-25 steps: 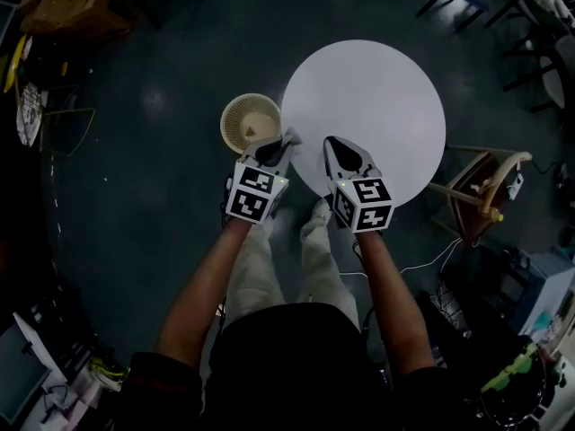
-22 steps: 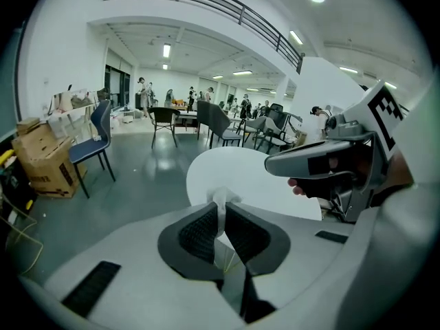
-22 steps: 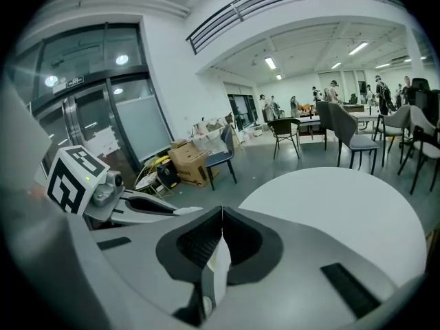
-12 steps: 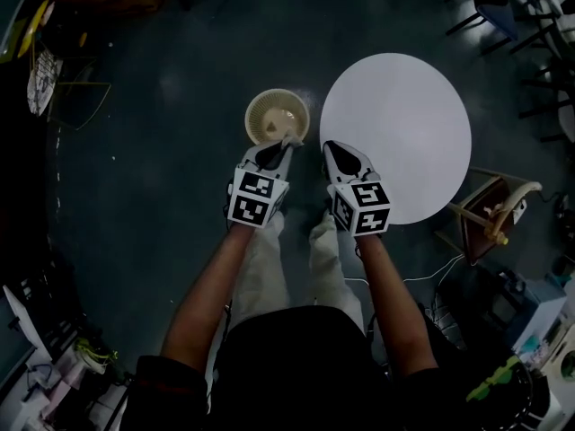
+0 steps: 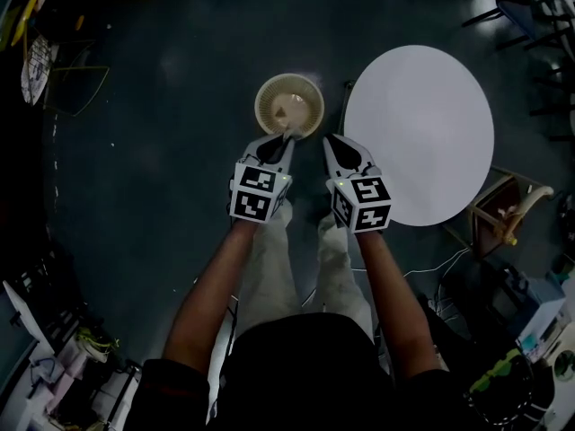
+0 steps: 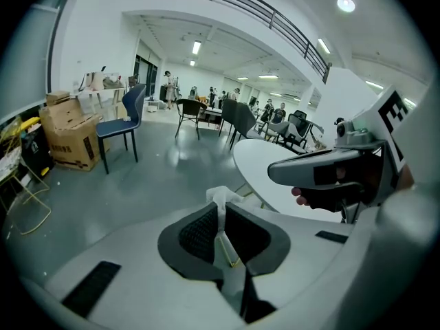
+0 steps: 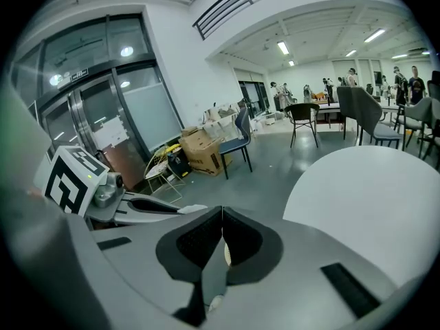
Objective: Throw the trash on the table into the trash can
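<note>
A beige woven trash can (image 5: 288,106) stands on the dark floor, left of the round white table (image 5: 420,133). My left gripper (image 5: 286,138) hovers at the can's near rim, shut on a scrap of white paper trash (image 6: 220,196) that sticks up between its pads. Something pale lies inside the can. My right gripper (image 5: 333,143) hangs beside it, between the can and the table edge, shut with nothing between its pads (image 7: 221,229). In the right gripper view the left gripper (image 7: 137,208) shows with the white scrap (image 7: 187,210) at its tip. The table top looks bare.
A wooden-framed chair (image 5: 499,214) stands at the table's right, with more chairs (image 5: 530,7) at the far right. A yellow wire rack (image 5: 67,88) is at the far left. Cardboard boxes (image 6: 69,139) and a blue chair (image 6: 124,119) stand further off.
The view has swung left: the can and table slid right in the picture. Both grippers left the table edge, and the left one now sits at the can's rim, still holding the scrap.
</note>
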Motion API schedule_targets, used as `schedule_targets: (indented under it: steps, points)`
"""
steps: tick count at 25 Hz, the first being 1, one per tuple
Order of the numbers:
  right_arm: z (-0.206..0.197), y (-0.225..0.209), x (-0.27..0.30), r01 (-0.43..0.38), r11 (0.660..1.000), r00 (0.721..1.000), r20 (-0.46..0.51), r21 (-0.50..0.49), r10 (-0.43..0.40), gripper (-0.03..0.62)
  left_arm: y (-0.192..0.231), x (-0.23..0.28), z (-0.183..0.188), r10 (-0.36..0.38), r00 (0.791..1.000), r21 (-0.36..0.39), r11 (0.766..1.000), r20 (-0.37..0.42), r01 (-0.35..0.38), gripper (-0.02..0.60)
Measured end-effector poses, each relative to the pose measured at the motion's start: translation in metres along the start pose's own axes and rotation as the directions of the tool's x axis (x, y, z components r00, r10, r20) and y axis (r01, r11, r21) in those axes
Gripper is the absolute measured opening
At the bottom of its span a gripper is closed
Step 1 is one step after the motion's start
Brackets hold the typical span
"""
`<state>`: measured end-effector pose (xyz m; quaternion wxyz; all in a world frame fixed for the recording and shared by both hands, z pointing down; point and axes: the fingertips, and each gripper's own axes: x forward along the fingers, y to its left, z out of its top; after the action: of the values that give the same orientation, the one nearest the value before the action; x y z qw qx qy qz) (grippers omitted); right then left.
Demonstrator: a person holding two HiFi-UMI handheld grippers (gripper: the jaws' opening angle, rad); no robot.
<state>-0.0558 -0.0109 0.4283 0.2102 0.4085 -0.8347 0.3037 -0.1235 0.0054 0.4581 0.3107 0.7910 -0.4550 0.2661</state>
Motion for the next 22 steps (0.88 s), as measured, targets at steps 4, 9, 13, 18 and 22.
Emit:
schedule_targets:
  steps: [4,9,13,18,22]
  points:
    - [-0.016,-0.002,0.028,0.001,1.0,1.0,-0.023,0.014,-0.001,0.02,0.019,0.021,-0.018,-0.01,1.0,-0.036,0.999,-0.014,0.01,0.043]
    - [-0.039,-0.013,0.062,0.014,1.0,0.999,-0.051,0.013,-0.014,0.02,0.034,0.053,-0.038,-0.022,0.999,-0.025,0.999,-0.028,0.021,0.043]
    - [-0.061,-0.016,0.086,0.03,0.999,0.997,-0.072,0.019,-0.029,0.02,0.05,0.072,-0.054,-0.008,0.999,-0.003,1.0,-0.038,0.008,0.043]
    - [-0.094,-0.022,0.119,0.035,0.999,0.994,-0.102,0.014,-0.033,0.02,0.071,0.105,-0.083,0.003,0.998,-0.009,1.0,-0.064,-0.004,0.043]
    - [-0.122,-0.034,0.147,0.047,0.998,0.992,-0.117,0.032,-0.043,0.02,0.084,0.133,-0.107,0.007,0.997,-0.011,1.0,-0.076,-0.008,0.043]
